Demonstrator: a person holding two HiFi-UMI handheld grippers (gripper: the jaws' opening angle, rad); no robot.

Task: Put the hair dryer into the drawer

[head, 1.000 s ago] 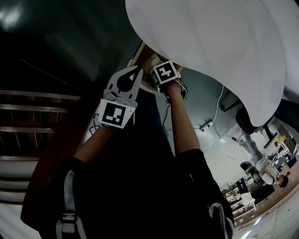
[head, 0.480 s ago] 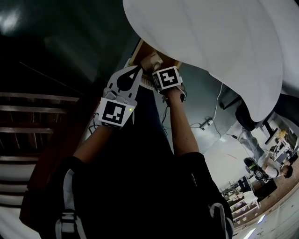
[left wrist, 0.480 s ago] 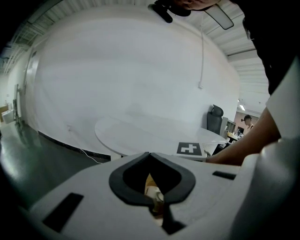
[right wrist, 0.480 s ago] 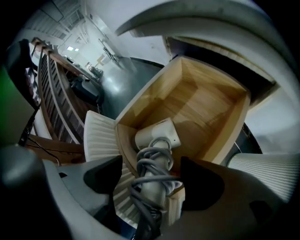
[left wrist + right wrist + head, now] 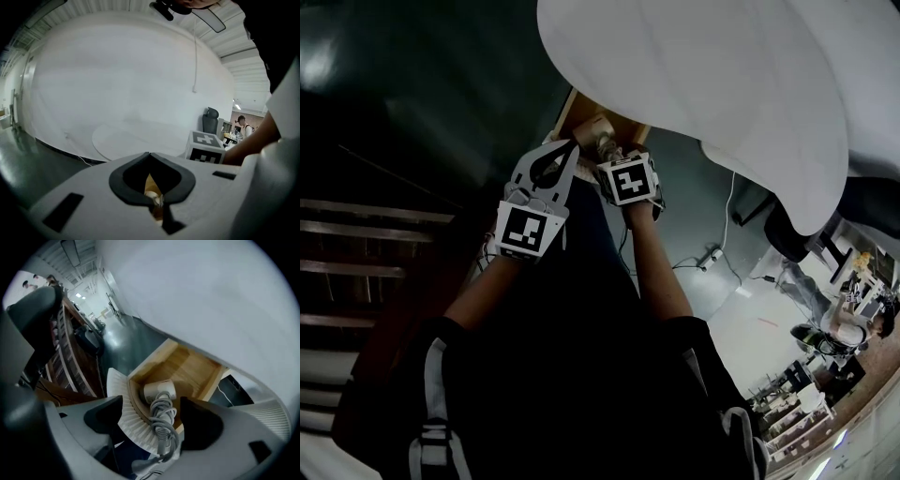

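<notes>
Drawn back slightly, right tongs (image 5: 151, 404) gape released, hair dryer (image 5: 159, 392) straight ahead inside drawer (image 5: 187, 366), cord trailing toward them; left tongs (image 5: 156, 200) clenched.

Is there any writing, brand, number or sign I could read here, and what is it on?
No readable text anywhere.
Left marker cube: black-and-white square pattern, no letters.
Right marker cube: same kind of pattern.
Hair dryer: no print can be made out.
Far background: too small to read.
</notes>
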